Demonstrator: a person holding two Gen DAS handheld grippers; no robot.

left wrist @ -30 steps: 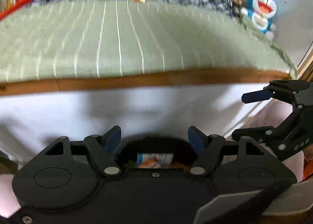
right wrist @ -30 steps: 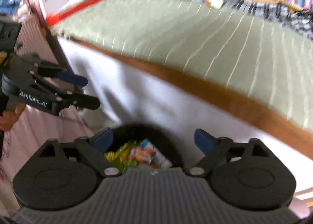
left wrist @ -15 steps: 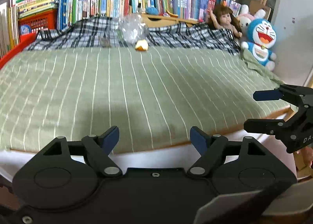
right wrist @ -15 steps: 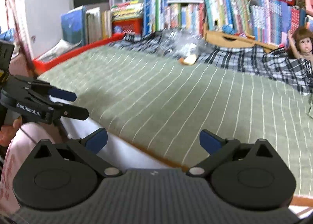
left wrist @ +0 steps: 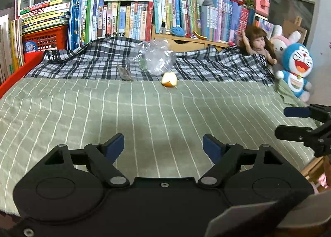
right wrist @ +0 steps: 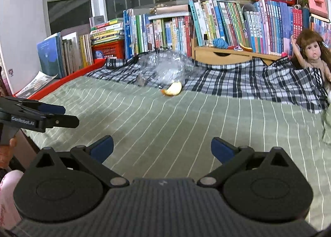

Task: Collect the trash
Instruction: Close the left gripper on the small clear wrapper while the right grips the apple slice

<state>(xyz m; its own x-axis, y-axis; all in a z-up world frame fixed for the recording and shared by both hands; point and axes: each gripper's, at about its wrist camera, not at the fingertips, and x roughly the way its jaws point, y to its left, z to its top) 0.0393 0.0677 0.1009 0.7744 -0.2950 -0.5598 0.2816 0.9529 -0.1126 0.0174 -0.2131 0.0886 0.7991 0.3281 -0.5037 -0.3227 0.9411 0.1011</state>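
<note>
An orange peel (left wrist: pixel 169 79) (right wrist: pixel 173 89) lies on the green striped bed cover (left wrist: pixel 144 112) (right wrist: pixel 186 117) at the far side. Behind it sits a crumpled clear plastic bag (left wrist: pixel 156 59) (right wrist: pixel 165 69) on the checked blanket. A small dark scrap (left wrist: pixel 124 73) (right wrist: pixel 141 81) lies left of the bag. My left gripper (left wrist: pixel 163 146) hangs over the near part of the bed, jaws opening, nothing between them. My right gripper (right wrist: pixel 162 149) is open and empty too, well short of the trash. Each gripper shows at the edge of the other's view.
A checked blanket (left wrist: pixel 206 65) (right wrist: pixel 248 77) covers the bed's far end. Rows of books (left wrist: pixel 128 19) (right wrist: pixel 206 23) and a red crate (left wrist: pixel 43 38) stand behind. A doll (left wrist: pixel 258 44) (right wrist: pixel 312 52) and blue plush toy (left wrist: pixel 295 67) sit at the right.
Both grippers have risen from beside the bed, where a bin with wrappers showed below, to above the bed cover. The views now look across the bed at the trash.
</note>
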